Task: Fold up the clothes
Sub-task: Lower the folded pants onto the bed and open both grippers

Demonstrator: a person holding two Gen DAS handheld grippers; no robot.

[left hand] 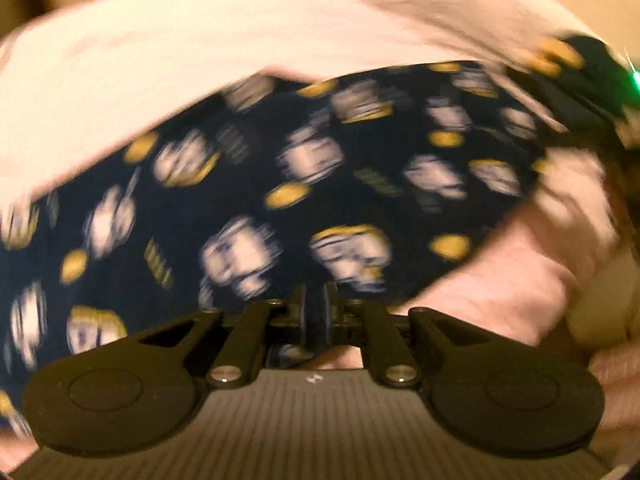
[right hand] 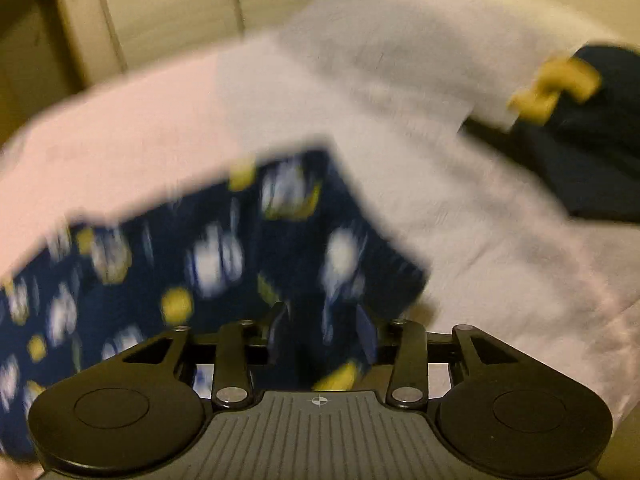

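A navy patterned garment (left hand: 304, 184) with white and yellow prints fills the left wrist view, blurred by motion. My left gripper (left hand: 316, 294) is shut on its near edge, the two fingers almost touching with a thin fold of cloth between them. In the right wrist view the same garment (right hand: 208, 256) hangs over the left half of the frame, one corner reaching toward the centre. My right gripper (right hand: 324, 318) is shut on a thicker bunch of it, fabric filling the space between the fingers (right hand: 280, 320).
Pale pink-white bedding (right hand: 400, 128) lies under and behind the garment. A second dark navy piece with a yellow mark (right hand: 592, 148) rests on it at the right. Cream panels (right hand: 160, 8) rise behind. A green light (left hand: 634, 76) glows at the far right edge.
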